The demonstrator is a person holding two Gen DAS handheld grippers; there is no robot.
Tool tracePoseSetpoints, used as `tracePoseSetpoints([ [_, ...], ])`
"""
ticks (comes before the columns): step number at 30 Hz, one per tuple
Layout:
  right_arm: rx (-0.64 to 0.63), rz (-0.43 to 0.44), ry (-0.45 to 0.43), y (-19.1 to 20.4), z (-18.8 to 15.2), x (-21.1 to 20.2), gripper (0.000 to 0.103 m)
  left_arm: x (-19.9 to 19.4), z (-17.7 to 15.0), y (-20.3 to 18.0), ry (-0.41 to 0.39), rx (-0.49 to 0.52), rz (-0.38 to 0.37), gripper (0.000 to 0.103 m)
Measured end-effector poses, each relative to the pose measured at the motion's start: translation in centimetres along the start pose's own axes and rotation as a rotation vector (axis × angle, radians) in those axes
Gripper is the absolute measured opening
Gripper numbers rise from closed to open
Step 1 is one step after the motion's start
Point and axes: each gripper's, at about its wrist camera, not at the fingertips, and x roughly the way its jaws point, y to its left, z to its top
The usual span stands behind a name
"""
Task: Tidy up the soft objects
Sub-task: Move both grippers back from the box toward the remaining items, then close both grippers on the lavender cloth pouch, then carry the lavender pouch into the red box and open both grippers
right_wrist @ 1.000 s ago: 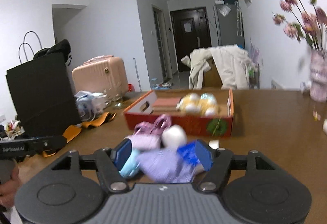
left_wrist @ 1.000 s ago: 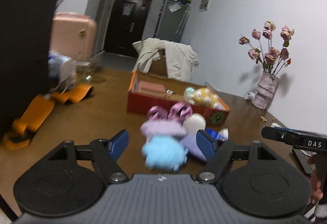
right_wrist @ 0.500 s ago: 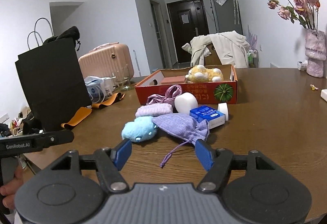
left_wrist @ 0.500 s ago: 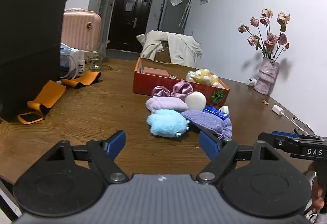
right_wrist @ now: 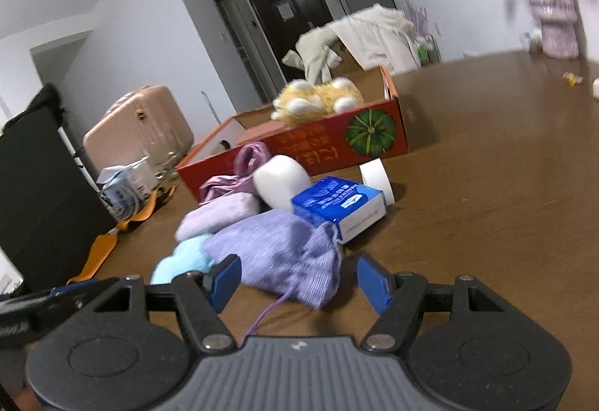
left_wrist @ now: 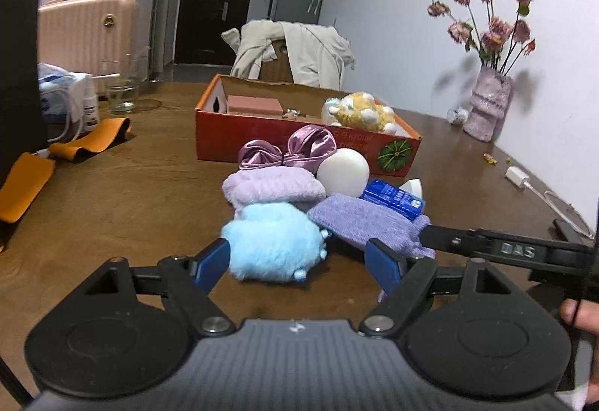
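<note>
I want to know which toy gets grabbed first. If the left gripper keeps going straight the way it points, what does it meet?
Most likely the light blue plush toy, which sits right between the open left gripper fingers, ahead of the lilac pile.

At the table's (left_wrist: 131,193) far right edge a mauve vase of dried roses (left_wrist: 486,107) stands against the wall, a white charger (left_wrist: 518,174) nearer. Along the left edge are a drinking glass (left_wrist: 121,88), an orange strap (left_wrist: 90,143) and a black paper bag (right_wrist: 41,193); a pink suitcase (left_wrist: 88,32) stands beyond.
</note>
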Motion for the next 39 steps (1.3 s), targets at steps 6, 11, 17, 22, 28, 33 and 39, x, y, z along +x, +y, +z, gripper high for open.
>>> tracePoseSetpoints([
  [6,-0.036,0.058,0.07,0.0,0.6,4.4,0.032,3.3,1.1,-0.2,0.038,-0.001,-0.003,0.08],
  [11,-0.229,0.159,0.178,-0.4,0.2,1.6,0.023,3.3,0.9,-1.0,0.038,-0.013,-0.065,0.071],
  [17,-0.24,0.137,0.196,-4.5,0.8,-1.4,0.028,4.7,-1.0,-4.9,0.124,0.042,-0.232,0.059],
  [22,-0.26,0.159,0.189,-4.8,0.6,-1.9,0.028,6.1,-1.7,-6.0,0.154,0.034,-0.263,0.033],
  [28,-0.234,0.186,0.183,-5.2,0.5,-2.4,0.023,5.6,-1.7,-6.7,0.15,0.044,-0.296,0.008],
  [33,-0.271,0.243,0.139,-3.4,1.4,-3.8,0.022,3.3,0.4,-5.9,0.072,0.028,-0.316,0.007],
  [39,-0.415,0.292,0.038,-0.2,8.1,-2.7,0.022,3.3,6.9,-3.2,-0.053,-0.02,-0.316,0.006],
])
